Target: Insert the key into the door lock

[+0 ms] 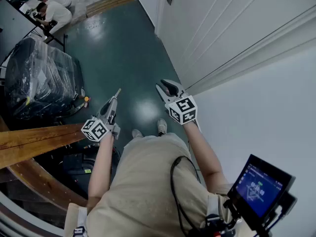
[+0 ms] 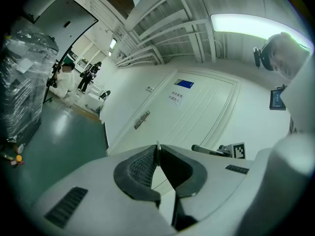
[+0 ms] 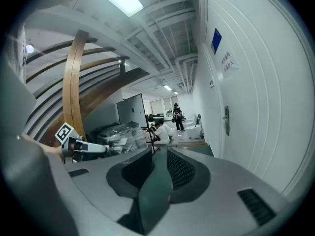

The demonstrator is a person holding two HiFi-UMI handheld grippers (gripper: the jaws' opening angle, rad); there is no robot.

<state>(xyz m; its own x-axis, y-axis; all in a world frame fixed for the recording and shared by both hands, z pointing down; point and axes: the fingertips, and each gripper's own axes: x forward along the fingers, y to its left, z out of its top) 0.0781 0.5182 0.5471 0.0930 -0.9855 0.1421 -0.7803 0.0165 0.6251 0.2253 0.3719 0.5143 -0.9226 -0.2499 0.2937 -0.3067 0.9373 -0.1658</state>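
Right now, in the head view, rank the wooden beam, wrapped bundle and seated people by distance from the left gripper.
From the left gripper:
1. wooden beam, right beside it, lower left.
2. wrapped bundle, on the floor, farther left.
3. seated people, far end of the floor, top left.

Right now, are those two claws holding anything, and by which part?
The left gripper pinches a key by its rear end, the tip sticking out ahead. The right gripper holds nothing; its jaws stand apart.
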